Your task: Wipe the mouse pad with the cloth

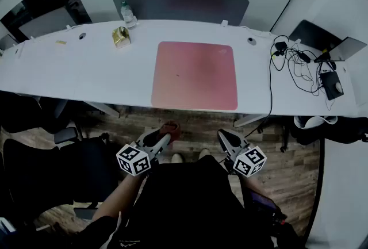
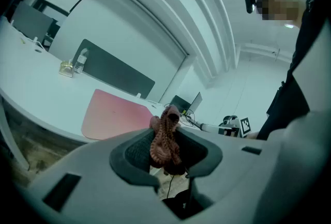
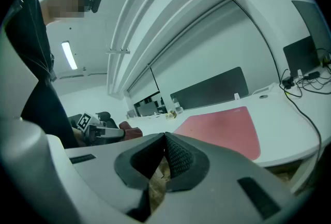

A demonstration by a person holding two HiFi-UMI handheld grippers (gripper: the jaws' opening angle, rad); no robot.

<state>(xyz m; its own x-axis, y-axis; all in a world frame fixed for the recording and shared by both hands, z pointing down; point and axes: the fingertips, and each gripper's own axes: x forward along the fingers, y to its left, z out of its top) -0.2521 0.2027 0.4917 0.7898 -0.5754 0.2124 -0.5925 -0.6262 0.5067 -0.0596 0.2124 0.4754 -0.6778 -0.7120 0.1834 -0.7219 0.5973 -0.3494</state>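
The wiping is judged as not yet begun. The pink mouse pad [image 1: 194, 75] is seen flat on the white desk [image 1: 69, 69], in the centre of the head view, and nothing is lying on it. No wet trace or wiped stripe can be made out on its surface; only a tiny dark speck is seen left of its centre.

The cloth [image 1: 171, 129], a reddish-brown knitted piece, is found at the lower centre of the head view, in front of the desk edge and above the wooden floor [image 1: 195, 124], apart from the pad. It is clamped by the left tool [image 1: 163, 137]: in the left gripper view the bunched cloth is pinched btw. the two jaws and stands up above them.

The right tool [image 1: 228, 140] is held beside it, lower centre-right, and is clenched w/ nothing inside; in the right gripper view its jaws meet at the tips.

So, 1st part (cloth picked up) looks done. What is left, as a judgement: the cloth must be brought over the desk edge, set down on the pad, and passed across its whole surface, incl. the corners. The right tool could be used to steady the pad.
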